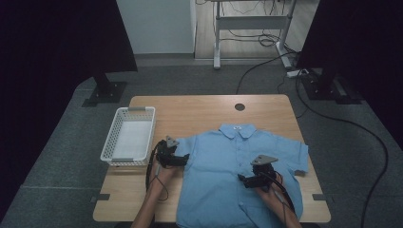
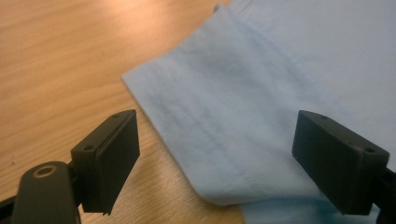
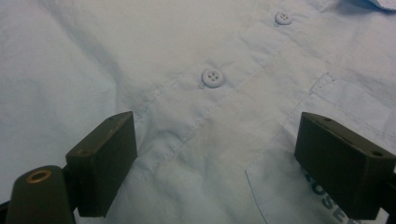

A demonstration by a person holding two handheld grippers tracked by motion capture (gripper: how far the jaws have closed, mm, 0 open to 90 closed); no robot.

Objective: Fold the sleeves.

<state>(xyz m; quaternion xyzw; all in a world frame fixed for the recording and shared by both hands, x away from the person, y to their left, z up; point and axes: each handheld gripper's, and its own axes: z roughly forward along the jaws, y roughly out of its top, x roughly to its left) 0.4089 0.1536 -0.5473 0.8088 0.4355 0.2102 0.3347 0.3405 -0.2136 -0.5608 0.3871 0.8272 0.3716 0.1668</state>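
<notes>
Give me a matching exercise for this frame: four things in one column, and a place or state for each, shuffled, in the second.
Things:
1. shirt
2. basket
3. left tool
4. right tool

Places or states:
A. open, over the buttoned front near the chest pocket
B. white, at the table's left edge
C. light blue, spread flat, collar away from the person
D. open, at the edge of a short sleeve

Pairs: 1-C, 2-B, 3-D, 4-A
</notes>
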